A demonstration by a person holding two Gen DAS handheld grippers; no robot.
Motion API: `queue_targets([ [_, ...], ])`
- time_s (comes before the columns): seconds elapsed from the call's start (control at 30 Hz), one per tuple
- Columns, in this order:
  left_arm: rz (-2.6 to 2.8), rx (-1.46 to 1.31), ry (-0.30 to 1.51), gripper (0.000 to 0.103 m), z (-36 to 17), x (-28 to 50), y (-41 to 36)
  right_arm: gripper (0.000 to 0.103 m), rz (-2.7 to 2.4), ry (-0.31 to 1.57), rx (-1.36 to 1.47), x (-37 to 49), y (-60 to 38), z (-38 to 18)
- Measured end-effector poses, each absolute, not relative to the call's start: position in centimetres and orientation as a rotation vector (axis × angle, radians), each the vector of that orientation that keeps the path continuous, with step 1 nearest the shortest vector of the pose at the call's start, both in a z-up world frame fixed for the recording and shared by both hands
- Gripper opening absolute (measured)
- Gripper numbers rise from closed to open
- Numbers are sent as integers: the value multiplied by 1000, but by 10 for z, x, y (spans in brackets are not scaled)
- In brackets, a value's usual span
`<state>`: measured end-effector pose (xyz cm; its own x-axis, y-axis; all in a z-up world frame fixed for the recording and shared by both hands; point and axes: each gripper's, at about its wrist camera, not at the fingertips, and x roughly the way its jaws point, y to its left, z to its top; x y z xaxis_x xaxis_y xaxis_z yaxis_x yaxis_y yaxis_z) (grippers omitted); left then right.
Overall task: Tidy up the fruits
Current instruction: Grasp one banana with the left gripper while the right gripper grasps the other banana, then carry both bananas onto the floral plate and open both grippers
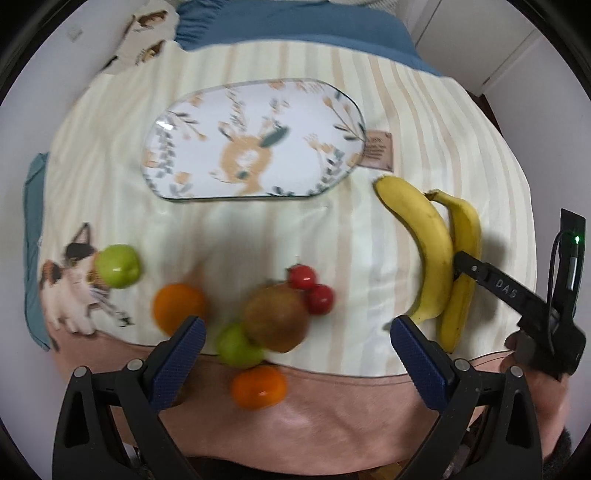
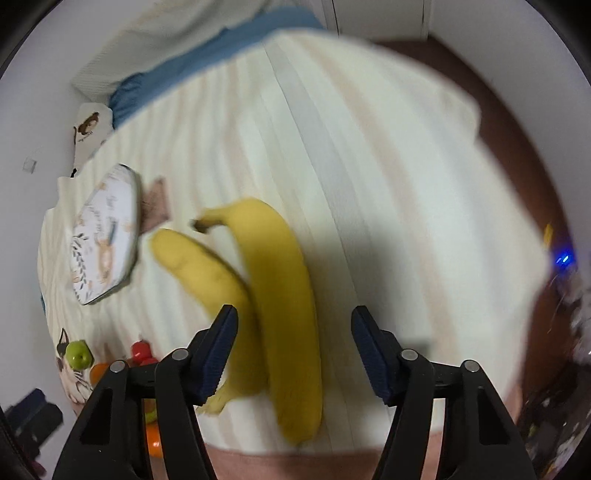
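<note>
An oval deer-print plate [image 1: 255, 140] lies empty on the striped cloth. Two bananas [image 1: 439, 254] lie at the right; in the right wrist view the bananas [image 2: 280, 295] sit between the fingers of my open right gripper [image 2: 293, 328], which stands around them without closing. My left gripper [image 1: 297, 332] is open and empty above a cluster: a kiwi [image 1: 275, 317], two red tomatoes [image 1: 310, 288], a green apple [image 1: 236, 345], and two oranges [image 1: 177, 306] [image 1: 258, 386]. Another green apple [image 1: 117, 266] lies at the left.
A brown tag [image 1: 378, 149] lies next to the plate's right end. Blue bedding [image 1: 295, 26] and a printed pillow [image 1: 144, 37] lie beyond the cloth. A cat print [image 1: 70, 291] marks the cloth's left edge. Dark floor [image 2: 517, 155] lies to the right.
</note>
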<state>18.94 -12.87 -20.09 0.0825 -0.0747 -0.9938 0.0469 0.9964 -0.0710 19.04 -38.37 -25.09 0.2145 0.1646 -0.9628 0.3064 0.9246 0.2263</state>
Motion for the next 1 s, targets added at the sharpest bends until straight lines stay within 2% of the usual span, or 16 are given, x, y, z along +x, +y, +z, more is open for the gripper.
queue_targets([
  [0.07, -102, -40, 1503, 102, -208, 195, -138, 40, -60, 1350, 422, 189, -384, -256],
  [0.4, -254, -74, 1606, 98, -247, 232, -218, 38, -135, 1366, 400, 147, -413, -230],
  [0.5, -298, -67, 1649, 88, -269, 243, -247, 38, -152, 1389, 423, 139, -432, -235],
  [0.57, -318, -35, 1667, 69, -283, 248, -265, 39, -150, 1390, 455, 137, -439, -240],
  [0.67, -297, 44, 1632, 48, -290, 251, -279, 39, -166, 1386, 449, 138, -439, -245],
  [0.87, -327, 99, 1587, 37, -275, 221, -260, 38, -173, 1413, 404, 145, -434, -260],
  [1.0, -346, 125, 1605, 36, -272, 190, -239, 38, -138, 1460, 373, 131, -427, -254],
])
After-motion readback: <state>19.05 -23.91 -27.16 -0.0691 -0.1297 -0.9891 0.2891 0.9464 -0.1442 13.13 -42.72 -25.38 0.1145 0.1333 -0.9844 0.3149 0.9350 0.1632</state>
